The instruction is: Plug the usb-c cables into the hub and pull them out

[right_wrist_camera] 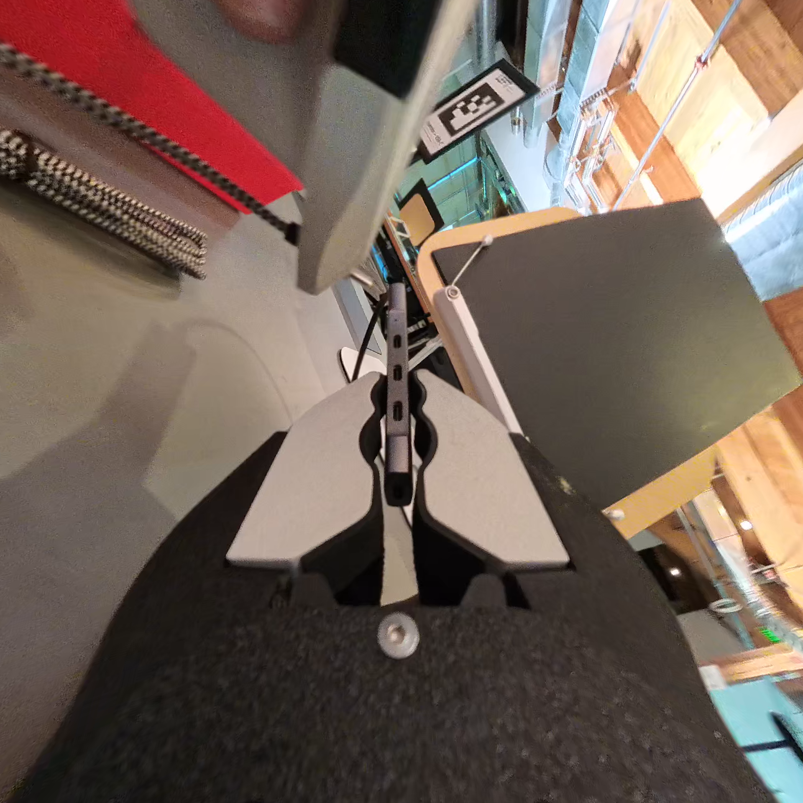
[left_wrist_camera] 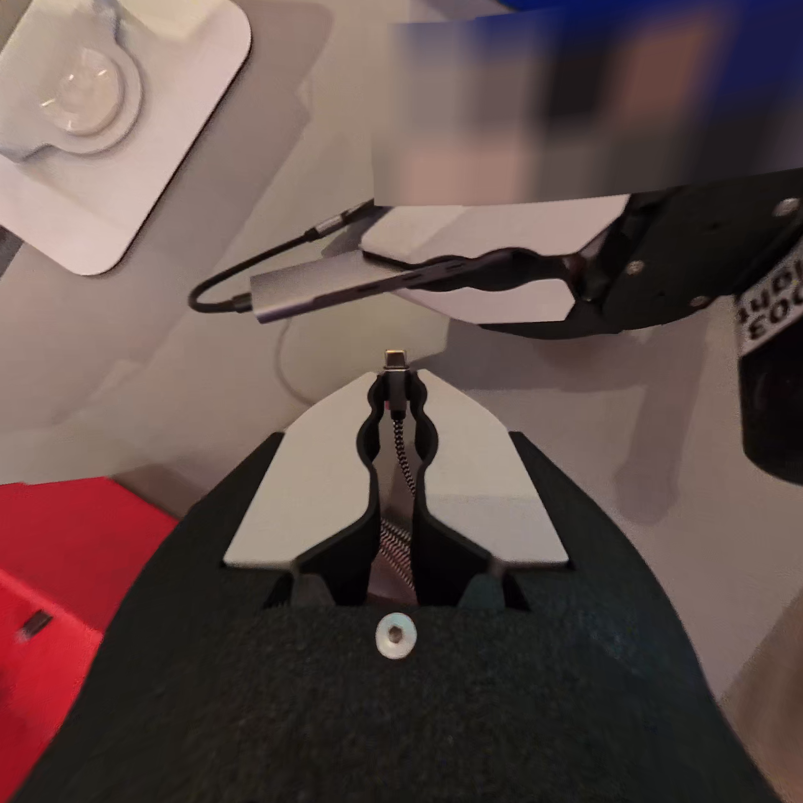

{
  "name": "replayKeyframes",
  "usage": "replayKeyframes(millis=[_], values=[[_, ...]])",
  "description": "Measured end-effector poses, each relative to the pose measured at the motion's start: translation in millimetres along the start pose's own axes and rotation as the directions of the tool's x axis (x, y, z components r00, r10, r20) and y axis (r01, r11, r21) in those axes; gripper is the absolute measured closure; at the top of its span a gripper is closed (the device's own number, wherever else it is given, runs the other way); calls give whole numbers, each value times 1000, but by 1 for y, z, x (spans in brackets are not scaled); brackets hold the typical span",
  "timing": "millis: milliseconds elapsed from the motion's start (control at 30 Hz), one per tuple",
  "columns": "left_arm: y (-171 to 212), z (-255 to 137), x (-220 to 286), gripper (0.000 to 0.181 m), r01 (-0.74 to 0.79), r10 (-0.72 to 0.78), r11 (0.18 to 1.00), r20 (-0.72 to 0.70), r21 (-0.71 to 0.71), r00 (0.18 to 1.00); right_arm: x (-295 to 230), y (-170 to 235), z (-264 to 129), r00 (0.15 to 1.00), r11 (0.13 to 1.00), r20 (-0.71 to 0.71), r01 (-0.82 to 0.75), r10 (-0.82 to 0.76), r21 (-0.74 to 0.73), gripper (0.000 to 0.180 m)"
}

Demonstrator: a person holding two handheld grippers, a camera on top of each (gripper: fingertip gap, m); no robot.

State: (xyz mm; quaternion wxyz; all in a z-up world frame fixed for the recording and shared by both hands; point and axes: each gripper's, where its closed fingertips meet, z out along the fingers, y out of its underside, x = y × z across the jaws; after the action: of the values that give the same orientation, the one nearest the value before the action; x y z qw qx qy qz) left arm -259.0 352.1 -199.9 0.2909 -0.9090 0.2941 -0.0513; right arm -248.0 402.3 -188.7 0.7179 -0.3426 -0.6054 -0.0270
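Pale grey table (left_wrist_camera: 130,391) | usb-c cable (left_wrist_camera: 397,430), braided, plug pinched in left gripper (left_wrist_camera: 396,378) jaws, tip just below hub | hub (left_wrist_camera: 313,282), grey, aloft, clamped edgewise in right gripper (right_wrist_camera: 397,391) jaws, ports showing, own black lead looping left | red box (left_wrist_camera: 56,565) lower left

We see the left claw (left_wrist_camera: 396,378) up close: two pale grey fingers (left_wrist_camera: 321,469) with wavy black inner pads, set in a rough black body. Just behind them sits a silver hex screw (left_wrist_camera: 395,642). The right claw (right_wrist_camera: 396,391) is built the same, with its own screw (right_wrist_camera: 397,636); seen from outside, its black housing carries small screws and a white label (left_wrist_camera: 771,313).
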Motion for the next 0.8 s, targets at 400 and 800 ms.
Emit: replayKeyframes(millis=[400, 800], values=[[9, 19, -3, 170, -29, 30, 993, 10, -115, 999, -20, -10, -1, 964, 964, 47, 263, -261, -34, 171], [38, -15, 83, 170, 200, -163, 968, -223, 155, 961, -3, 12, 3, 992, 990, 24, -118, 121, -82, 171]])
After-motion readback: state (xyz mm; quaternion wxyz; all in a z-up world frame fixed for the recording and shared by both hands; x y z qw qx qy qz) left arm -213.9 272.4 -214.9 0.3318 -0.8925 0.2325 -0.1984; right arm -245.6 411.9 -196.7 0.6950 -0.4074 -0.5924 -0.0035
